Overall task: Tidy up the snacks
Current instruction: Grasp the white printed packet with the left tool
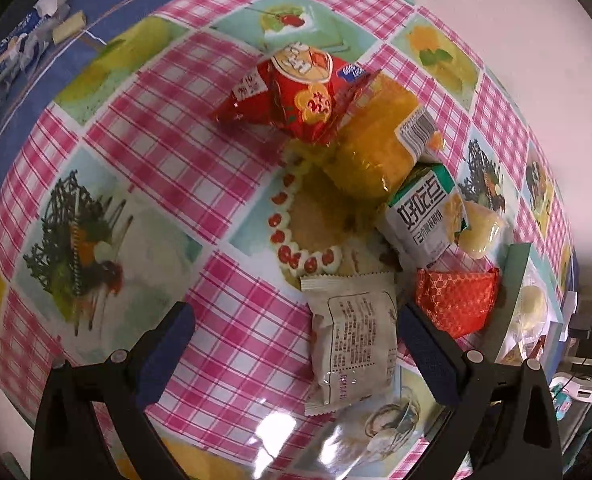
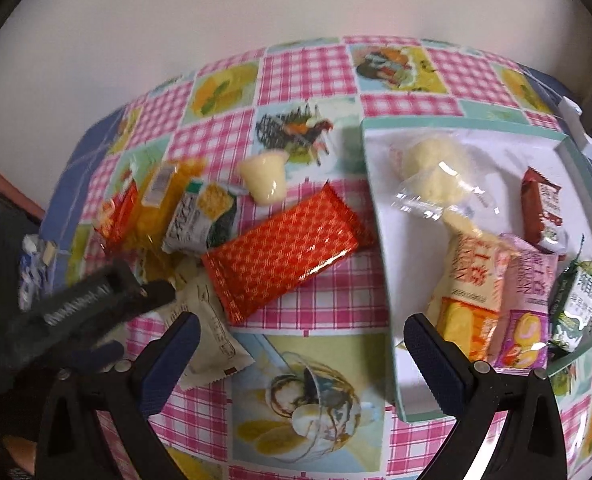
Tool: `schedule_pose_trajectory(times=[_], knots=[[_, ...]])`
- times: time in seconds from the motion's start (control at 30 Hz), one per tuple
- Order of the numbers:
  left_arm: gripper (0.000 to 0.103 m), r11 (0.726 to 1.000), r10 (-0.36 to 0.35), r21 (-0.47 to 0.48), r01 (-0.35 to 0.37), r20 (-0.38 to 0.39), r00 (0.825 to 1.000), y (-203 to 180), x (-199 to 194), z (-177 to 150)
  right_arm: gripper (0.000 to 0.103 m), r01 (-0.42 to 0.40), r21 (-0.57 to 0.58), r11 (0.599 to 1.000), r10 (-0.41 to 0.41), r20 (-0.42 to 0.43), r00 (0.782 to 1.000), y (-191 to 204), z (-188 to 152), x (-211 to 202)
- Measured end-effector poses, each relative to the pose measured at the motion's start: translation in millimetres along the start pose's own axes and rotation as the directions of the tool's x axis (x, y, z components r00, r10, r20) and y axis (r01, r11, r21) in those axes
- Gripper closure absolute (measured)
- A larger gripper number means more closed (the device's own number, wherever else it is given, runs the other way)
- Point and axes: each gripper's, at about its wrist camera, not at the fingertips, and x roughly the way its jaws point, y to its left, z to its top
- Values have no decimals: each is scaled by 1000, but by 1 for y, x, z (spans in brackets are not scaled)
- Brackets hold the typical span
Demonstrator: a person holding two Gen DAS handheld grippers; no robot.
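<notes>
a surface (image 1: 183, 128) under a glossy pink-checked cloth printed with cake pictures carries a loose cluster of snacks. farthest in the left wrist view lies a red crinkled snack bag (image 1: 291, 90), its edge overlapping a clear-wrapped orange cake (image 1: 376, 140). next to the cake is a green and white snack packet with black lettering (image 1: 424, 216), and just beside that a small pale yellow jelly cup (image 1: 482, 230). a red foil bar with a gold lattice pattern (image 2: 287, 248) lies between the cluster and a shallow white tray with a pale green rim (image 2: 380, 216). the tray holds a clear-wrapped pale round cake (image 2: 432, 160), a brown wrapped bar (image 2: 540, 208), a yellow biscuit pack (image 2: 468, 288), a pink biscuit pack (image 2: 526, 312) and a dark green packet (image 2: 576, 304).

a beige flat pouch with printed text on its back (image 1: 352, 336) lies nearest the left gripper (image 1: 296, 344), between its spread-apart fingers and closer to the right-hand finger, not clamped. in the right wrist view the foil bar partly overlaps one end of this pouch.

the right gripper (image 2: 302, 348) hangs empty with fingers wide apart, one finger over the tray's near edge, the foil bar just ahead of the gap.
</notes>
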Motion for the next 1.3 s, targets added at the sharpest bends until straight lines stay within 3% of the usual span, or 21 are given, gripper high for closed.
schedule_pose_trajectory(times=[0.13, 0.37, 0.53, 0.57, 0.6, 0.63, 0.87, 1.2, 1.3], knots=[[3, 999, -35, 21, 36, -36, 999, -9, 10, -6, 0, 0, 33, 999, 0, 25, 1000, -8, 5, -8], [6, 996, 6, 86, -2, -49, 999, -34, 24, -19, 0, -8, 98, 995, 5, 35, 999, -22, 10, -13], [29, 986, 67, 158, -61, -28, 997, -59, 29, -28, 0, -10, 121, 993, 6, 33, 999, -27, 11, -13], [33, 984, 64, 169, -59, -24, 998, -63, 30, -29, 0, -10, 125, 992, 6, 32, 999, -28, 11, -13], [45, 982, 54, 181, -49, -24, 998, -68, 30, -31, 0, -10, 128, 992, 6, 32, 999, -28, 11, -13], [48, 981, 57, 188, -52, -21, 998, -71, 30, -31, 0, -12, 132, 991, 8, 32, 999, -29, 11, -13], [48, 984, 64, 168, -64, 5, 998, -67, 28, -25, 0, -13, 139, 990, 9, 30, 1000, -30, 11, -13], [48, 987, 154, 29, -156, 51, 987, -32, 23, -6, 3, -36, 121, 992, 34, 17, 999, -21, 11, -3], [48, 989, 147, 13, -148, 46, 988, -27, 22, -3, 5, -36, 103, 994, 35, 20, 999, -14, 11, -1]])
